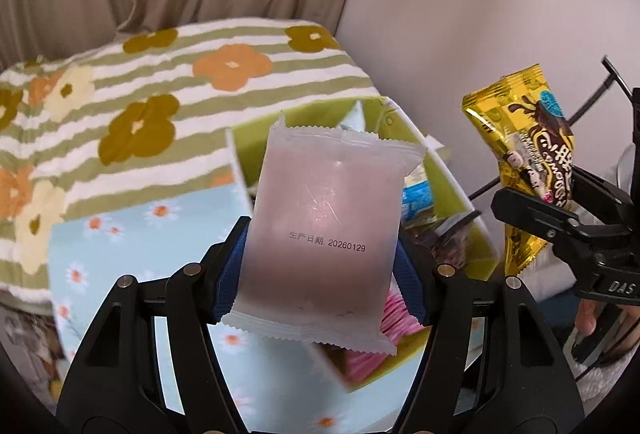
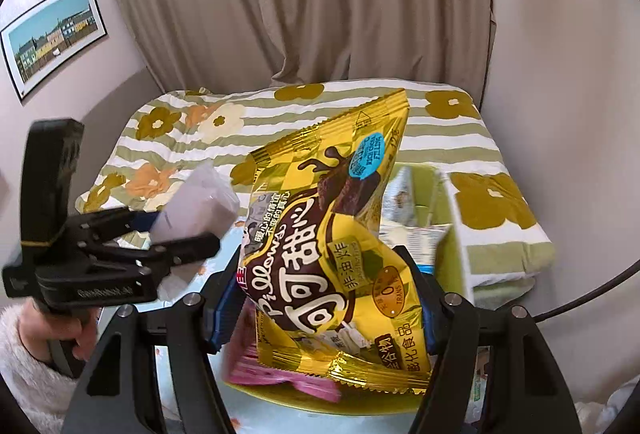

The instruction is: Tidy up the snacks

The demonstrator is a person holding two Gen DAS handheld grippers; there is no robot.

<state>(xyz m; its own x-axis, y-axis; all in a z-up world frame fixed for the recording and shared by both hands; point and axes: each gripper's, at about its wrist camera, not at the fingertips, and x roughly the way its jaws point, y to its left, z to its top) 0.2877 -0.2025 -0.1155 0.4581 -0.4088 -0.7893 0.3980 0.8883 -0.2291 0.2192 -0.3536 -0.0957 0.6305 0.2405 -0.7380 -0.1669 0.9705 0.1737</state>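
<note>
In the left wrist view my left gripper is shut on a pale pink, frosted snack packet with a printed date, held upright between the blue pads. At the right edge my right gripper is clamped on a yellow chocolate snack packet. The right wrist view shows that yellow packet filling the middle, gripped by my right gripper. My left gripper with the pale packet is at the left. Both packets hang above a green box of snacks.
The green box holds a pink packet and blue-white packets. It sits on a light-blue daisy cloth beside a striped flower blanket. Curtain and walls stand behind. A sleeved hand holds the left gripper.
</note>
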